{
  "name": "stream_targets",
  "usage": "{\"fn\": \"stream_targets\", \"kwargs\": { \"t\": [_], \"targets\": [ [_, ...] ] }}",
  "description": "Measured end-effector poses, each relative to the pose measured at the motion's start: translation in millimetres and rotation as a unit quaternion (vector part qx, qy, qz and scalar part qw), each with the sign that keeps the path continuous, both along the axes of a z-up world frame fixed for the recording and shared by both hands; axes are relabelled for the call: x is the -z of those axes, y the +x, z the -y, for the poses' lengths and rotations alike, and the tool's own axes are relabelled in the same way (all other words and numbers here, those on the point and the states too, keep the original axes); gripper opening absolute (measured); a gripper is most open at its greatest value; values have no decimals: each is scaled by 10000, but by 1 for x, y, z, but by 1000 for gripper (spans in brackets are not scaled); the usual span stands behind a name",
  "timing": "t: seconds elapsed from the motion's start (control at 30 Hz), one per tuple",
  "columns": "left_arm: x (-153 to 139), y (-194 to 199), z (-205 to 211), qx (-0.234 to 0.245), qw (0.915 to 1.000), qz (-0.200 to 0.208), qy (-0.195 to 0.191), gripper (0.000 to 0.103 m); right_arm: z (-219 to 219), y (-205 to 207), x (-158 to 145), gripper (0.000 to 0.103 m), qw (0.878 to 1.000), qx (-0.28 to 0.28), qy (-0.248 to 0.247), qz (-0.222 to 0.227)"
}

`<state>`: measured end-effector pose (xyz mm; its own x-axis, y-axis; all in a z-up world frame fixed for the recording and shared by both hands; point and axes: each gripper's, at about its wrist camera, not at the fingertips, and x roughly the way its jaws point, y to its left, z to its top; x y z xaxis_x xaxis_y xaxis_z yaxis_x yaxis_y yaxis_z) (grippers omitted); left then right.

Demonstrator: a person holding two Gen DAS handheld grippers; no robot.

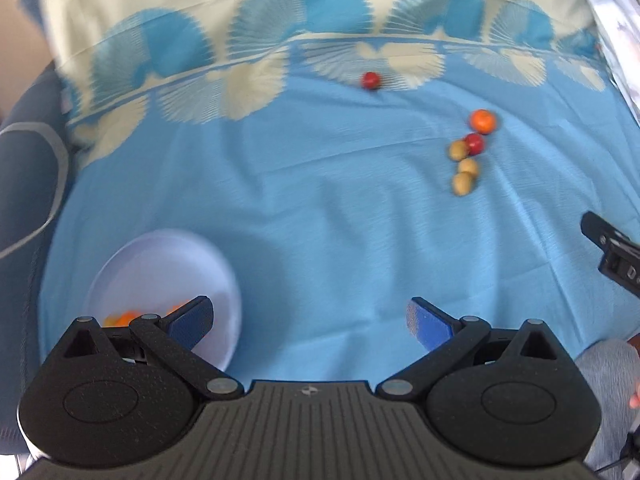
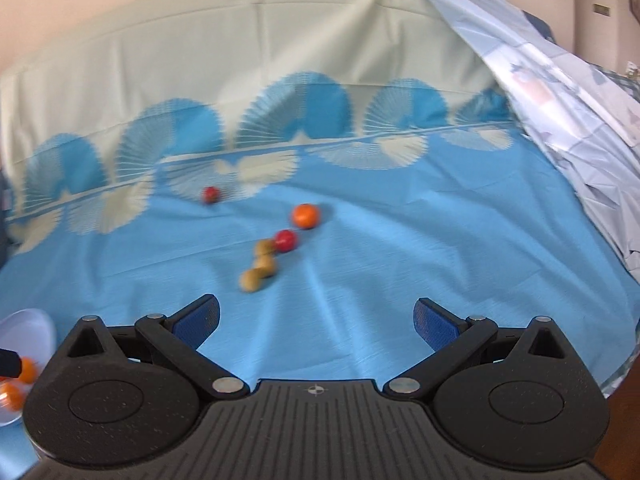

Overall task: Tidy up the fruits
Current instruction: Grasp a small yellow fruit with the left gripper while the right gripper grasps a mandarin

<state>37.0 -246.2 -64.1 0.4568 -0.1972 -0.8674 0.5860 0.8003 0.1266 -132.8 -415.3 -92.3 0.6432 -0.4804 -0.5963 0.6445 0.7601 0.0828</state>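
Note:
Loose fruits lie on a blue cloth: an orange (image 1: pixel 482 121) (image 2: pixel 305 216), a red fruit (image 1: pixel 474 143) (image 2: pixel 285 240) beside it, three tan fruits (image 1: pixel 464 182) (image 2: pixel 251 280) in a short row, and a lone red fruit (image 1: pixel 370 80) (image 2: pixel 210 195) farther back. A white bowl (image 1: pixel 168 256) (image 2: pixel 28 328) holds orange fruits (image 1: pixel 127 316) (image 2: pixel 27 371). My left gripper (image 1: pixel 310 322) is open and empty, its left finger over the bowl's rim. My right gripper (image 2: pixel 316 322) is open and empty, short of the tan fruits. Part of the right gripper shows at the left wrist view's right edge (image 1: pixel 612 248).
The blue cloth (image 1: pixel 320 208) (image 2: pixel 400 240) turns cream with fan patterns at the back. A crumpled pale sheet (image 2: pixel 560 92) rises at the right. A dark cushion (image 1: pixel 28 184) lies at the left. The cloth's edge drops off at the right (image 2: pixel 616 376).

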Motion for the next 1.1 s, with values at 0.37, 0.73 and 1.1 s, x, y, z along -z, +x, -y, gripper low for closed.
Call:
{"fn": "stream_targets", "kwargs": {
  "t": [0.37, 0.73, 1.1],
  "targets": [
    [110, 56, 182, 1078, 9941, 38, 121, 103, 165, 121, 82, 102, 9965, -633, -285, -460],
    [129, 76, 194, 1338, 9905, 85, -299, 82, 175, 199, 123, 102, 9824, -1771, -451, -376],
    [82, 61, 160, 1174, 9907, 57, -687, 27, 167, 169, 105, 36, 9894, -1144, -685, -573]
  ]
}}
